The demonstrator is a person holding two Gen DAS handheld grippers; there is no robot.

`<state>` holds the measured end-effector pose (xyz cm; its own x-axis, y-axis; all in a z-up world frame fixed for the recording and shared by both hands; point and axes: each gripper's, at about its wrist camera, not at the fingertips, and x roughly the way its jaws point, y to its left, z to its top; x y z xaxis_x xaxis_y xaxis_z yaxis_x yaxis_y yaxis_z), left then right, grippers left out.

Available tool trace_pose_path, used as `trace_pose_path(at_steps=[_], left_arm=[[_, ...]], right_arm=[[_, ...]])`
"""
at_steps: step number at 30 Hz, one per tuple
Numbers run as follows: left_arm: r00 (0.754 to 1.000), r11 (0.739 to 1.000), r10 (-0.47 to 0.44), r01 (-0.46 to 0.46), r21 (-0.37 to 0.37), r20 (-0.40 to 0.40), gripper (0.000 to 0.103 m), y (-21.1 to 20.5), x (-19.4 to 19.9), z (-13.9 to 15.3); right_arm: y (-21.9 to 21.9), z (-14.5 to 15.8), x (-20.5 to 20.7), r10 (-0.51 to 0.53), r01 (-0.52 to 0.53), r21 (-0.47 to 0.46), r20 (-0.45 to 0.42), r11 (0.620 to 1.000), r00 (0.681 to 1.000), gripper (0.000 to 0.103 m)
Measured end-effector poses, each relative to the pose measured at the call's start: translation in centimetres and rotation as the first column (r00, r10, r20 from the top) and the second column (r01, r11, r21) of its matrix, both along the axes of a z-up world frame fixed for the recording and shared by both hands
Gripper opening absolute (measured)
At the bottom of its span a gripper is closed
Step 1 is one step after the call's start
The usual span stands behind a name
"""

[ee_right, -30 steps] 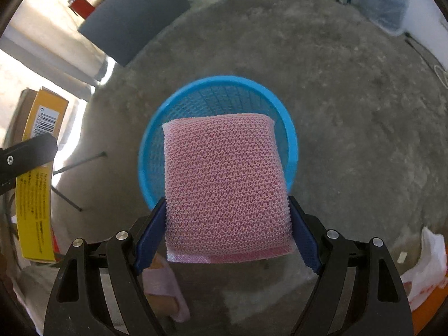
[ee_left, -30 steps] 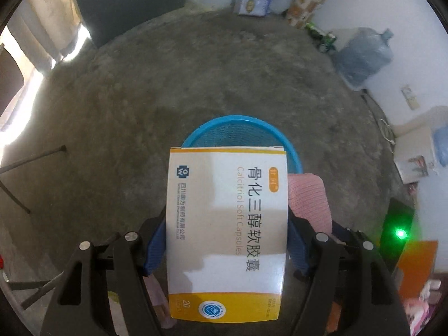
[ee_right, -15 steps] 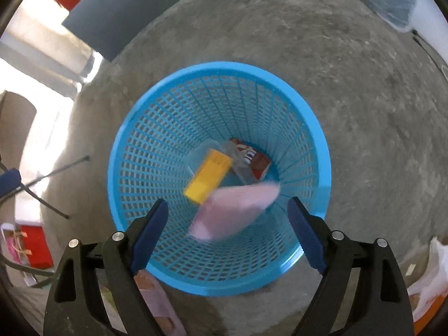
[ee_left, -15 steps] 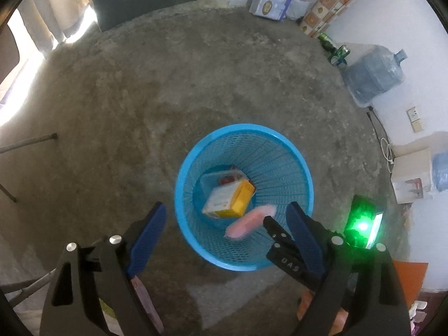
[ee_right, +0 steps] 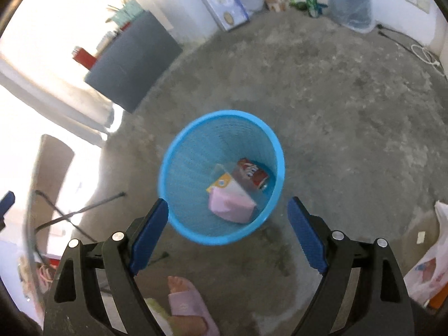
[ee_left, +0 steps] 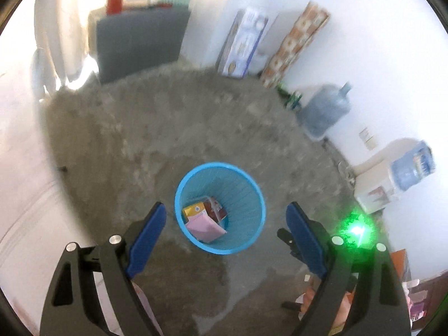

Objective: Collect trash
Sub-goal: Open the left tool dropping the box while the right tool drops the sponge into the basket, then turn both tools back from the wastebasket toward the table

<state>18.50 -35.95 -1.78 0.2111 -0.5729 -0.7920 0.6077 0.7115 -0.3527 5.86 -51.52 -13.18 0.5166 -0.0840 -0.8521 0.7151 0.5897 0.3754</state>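
Lying in basket (ee_right: 168,165), sponge (ee_right: 232,207) beyond fingers (ee_right: 305,235).

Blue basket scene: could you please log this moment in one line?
blue basket: holds pink sponge, medicine box, can | both grippers: open, empty

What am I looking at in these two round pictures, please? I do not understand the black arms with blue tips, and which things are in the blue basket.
There is no robot here. A person holds one hand tool in each hand, and each tool has two black fingers with blue pads. A small wide-angle camera sits on each tool, so each picture looks along its own fingers. One picture comes from the left gripper, the other from the right gripper. Both are open and hold nothing. Below them, on the concrete floor, stands a blue basket. Inside lie a pink sponge, a yellow and white medicine box and a red can. The person's foot in a pink slipper shows at the bottom.
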Motion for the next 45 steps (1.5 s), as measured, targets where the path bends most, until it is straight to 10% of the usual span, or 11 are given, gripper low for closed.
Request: trace_pose_path(at_steps=[10, 17, 31, 39, 45], left_arm=[[0.973, 0.985, 0.172, -0.165, -0.058, 0.156, 0.087, 16.3, -6.7, 5.3], [0.871, 0.899, 0.438, -0.432, -0.075, 0.225, 0.087, 30.5, -10.2, 5.5], [0.596, 0.639, 0.736, -0.768, -0.040, 0.320, 0.087, 47.6, -13.9, 2.2], [0.561, 0.596, 0.786, -0.800, -0.076, 0.260, 0.087, 50.5, -13.8, 0.3], [0.537, 0.571, 0.807, -0.816, -0.093, 0.245, 0.087, 52.3, -13.9, -0.5]], right_arm=[[5.7, 7.3, -0.7, 0.100, -0.096, -0.048, 0.091, 0.994, 0.991, 0.089], [11.1, 12.8, 2.8, 0.237, -0.224, -0.092, 0.163, 0.970, 0.958, 0.090], [29.8, 16.0, 14.0, 0.675, -0.673, -0.075, 0.157, 0.736, 0.721, 0.091], [38.5, 15.6, 15.8, 0.802, -0.814, 0.029, 0.152, 0.580, 0.577, 0.091], [42.0, 14.8, 16.7, 0.837, -0.842, 0.028, 0.093, 0.539, 0.539, 0.091]])
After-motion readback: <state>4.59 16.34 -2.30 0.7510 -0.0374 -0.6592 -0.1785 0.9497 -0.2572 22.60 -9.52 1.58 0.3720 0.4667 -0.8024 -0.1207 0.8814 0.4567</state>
